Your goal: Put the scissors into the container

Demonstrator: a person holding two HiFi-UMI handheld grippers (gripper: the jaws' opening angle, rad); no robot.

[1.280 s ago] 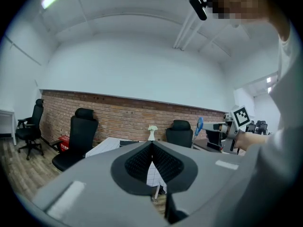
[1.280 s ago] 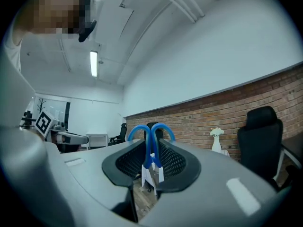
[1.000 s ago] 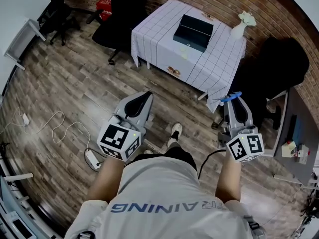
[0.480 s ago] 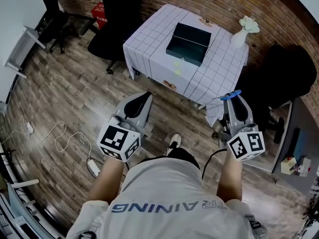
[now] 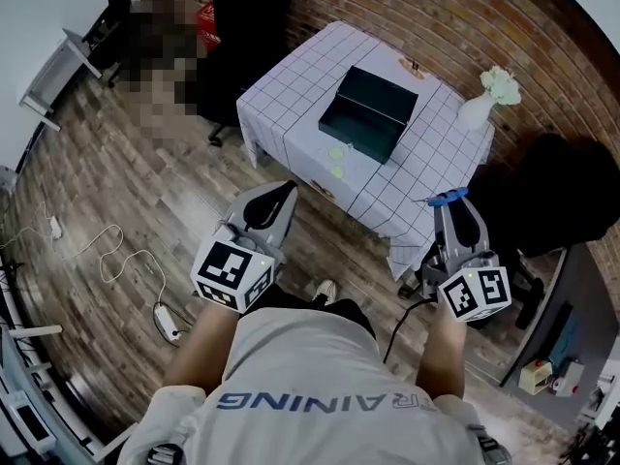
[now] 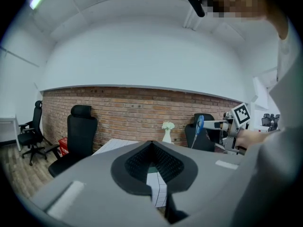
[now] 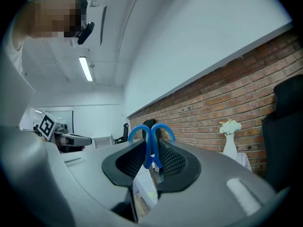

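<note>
A pair of scissors with blue handles [image 7: 150,135] stands upright between the pads of my right gripper [image 7: 152,151], which is shut on it. In the head view the blue handles [image 5: 448,198] stick out at the tip of that gripper [image 5: 452,204], just off the table's near right corner. The container, a dark open box [image 5: 368,114], sits in the middle of a table with a white checked cloth [image 5: 291,105]. My left gripper [image 5: 285,190] hangs in front of the table's near edge, its jaws together with nothing in them.
A white vase of flowers [image 5: 481,105] stands at the table's right corner. Two small pale discs [image 5: 336,159] lie near the box. Black office chairs stand behind the table [image 5: 242,17] and to its right [image 5: 557,192]. A cable and power strip [image 5: 163,320] lie on the wooden floor.
The table and box have drawn closer and shifted toward the middle of the head view as the person steps forward. Both grippers keep their pose, the scissors still held.
</note>
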